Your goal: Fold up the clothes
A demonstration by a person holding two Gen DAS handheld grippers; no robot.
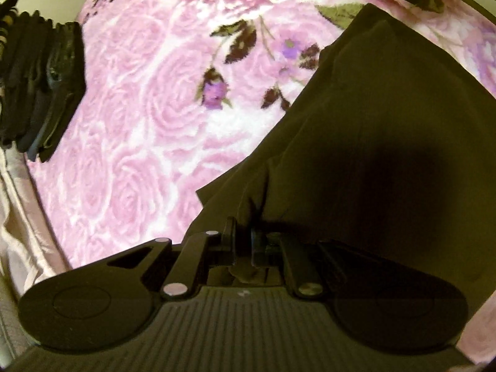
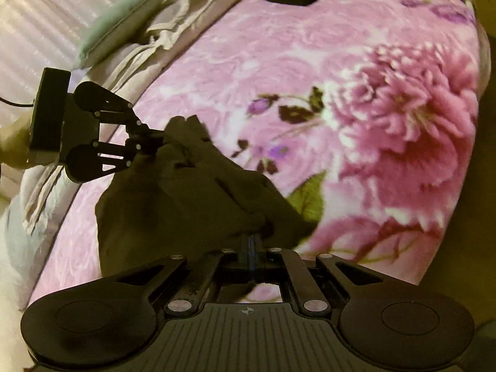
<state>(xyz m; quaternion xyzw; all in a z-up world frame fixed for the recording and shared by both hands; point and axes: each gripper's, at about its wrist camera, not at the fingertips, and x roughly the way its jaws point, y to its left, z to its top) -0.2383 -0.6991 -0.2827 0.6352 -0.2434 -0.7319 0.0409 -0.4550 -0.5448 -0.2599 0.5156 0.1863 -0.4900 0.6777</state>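
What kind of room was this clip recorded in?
Most likely a bedroom: the dark garment is being handled over a pink floral blanket spread like a bed cover, with a pillow and rumpled sheets along its edge.

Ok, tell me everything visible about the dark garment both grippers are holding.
The dark garment is plain brownish-black woven-looking cloth, partly folded into layers with creases. It lies bunched on the pink floral blanket. The left gripper is shut on one edge, the right gripper on another. What kind of garment it is cannot be told.

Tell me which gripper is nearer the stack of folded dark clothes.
Left. The left gripper, clamping the dark garment, has the stack off to its left; the right gripper sees it farther, across the blanket.
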